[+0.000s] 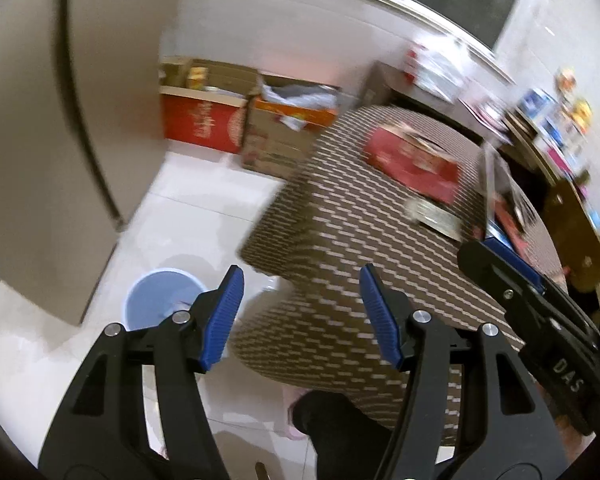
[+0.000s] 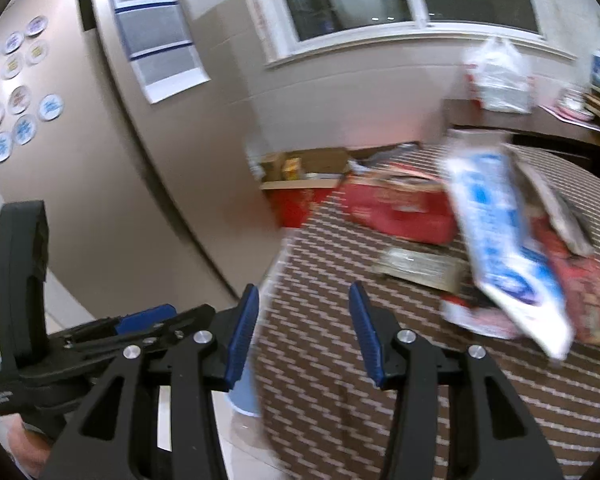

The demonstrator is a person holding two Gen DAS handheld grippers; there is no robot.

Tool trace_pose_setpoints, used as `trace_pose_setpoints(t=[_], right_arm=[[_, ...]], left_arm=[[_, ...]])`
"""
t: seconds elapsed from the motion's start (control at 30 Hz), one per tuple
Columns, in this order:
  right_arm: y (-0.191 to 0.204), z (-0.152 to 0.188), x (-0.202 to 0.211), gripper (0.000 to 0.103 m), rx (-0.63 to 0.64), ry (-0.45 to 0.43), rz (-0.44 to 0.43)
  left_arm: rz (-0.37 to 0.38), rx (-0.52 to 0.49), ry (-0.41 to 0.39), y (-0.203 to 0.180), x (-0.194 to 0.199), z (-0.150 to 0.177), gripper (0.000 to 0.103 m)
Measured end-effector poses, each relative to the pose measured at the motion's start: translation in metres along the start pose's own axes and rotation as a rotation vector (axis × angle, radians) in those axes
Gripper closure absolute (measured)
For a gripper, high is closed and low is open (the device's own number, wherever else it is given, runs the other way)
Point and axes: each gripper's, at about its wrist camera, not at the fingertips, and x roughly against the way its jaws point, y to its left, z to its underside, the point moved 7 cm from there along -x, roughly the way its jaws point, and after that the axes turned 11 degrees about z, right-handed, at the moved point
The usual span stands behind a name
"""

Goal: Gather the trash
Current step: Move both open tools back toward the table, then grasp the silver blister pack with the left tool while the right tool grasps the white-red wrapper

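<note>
Left wrist view: left gripper (image 1: 302, 316) spread, nothing between, blue bin (image 1: 160, 298) near left; right gripper (image 2: 304, 334) parted and empty, red box (image 2: 396, 210) far on the table (image 2: 340, 360).

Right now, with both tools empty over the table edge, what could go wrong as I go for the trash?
1. The white-and-blue carton stands tilted against the pile; a reach past it could topple it.
2. Both views are motion-blurred, so aiming at the flat silver wrapper may miss.
3. The blue bin sits on the floor beside the draped tablecloth; a drop from the table edge could land outside it.
</note>
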Motion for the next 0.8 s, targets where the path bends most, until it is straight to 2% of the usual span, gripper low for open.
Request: trace_pose_setpoints(t=[0.2,0.27,0.33,0.43,0.57,0.8], right_arm=[[-0.068,0.026,-0.015,0.056,-0.038,0.098,0.053],[-0.078,0.028,-0.016,0.056,-0.022,0.097,0.072],[-0.082,0.025,-0.021,0.056,0.020,0.100,0.085],[-0.078,0.020,-0.030,0.056,0.022,0.126,0.042],[-0.075,0.010,-0.032,0.056,0.099,0.095,0.101],[-0.082,0.006,-0.039,0.056,0.115,0.096,0.135]], left_arm=[[-0.007,-0.059,0.047,-0.040,-0.024,0.006,0.040],[-0.008,-0.062,0.058,-0.047,-0.028,0.009,0.040],[-0.012,-0.067,0.064,-0.052,-0.032,0.009,0.040],[-0.012,-0.073,0.072,-0.059,-0.037,0.008,0.040],[-0.014,-0.082,0.085,-0.065,-0.044,0.008,0.039],[-0.010,-0.084,0.104,-0.071,-0.058,0.005,0.037]])
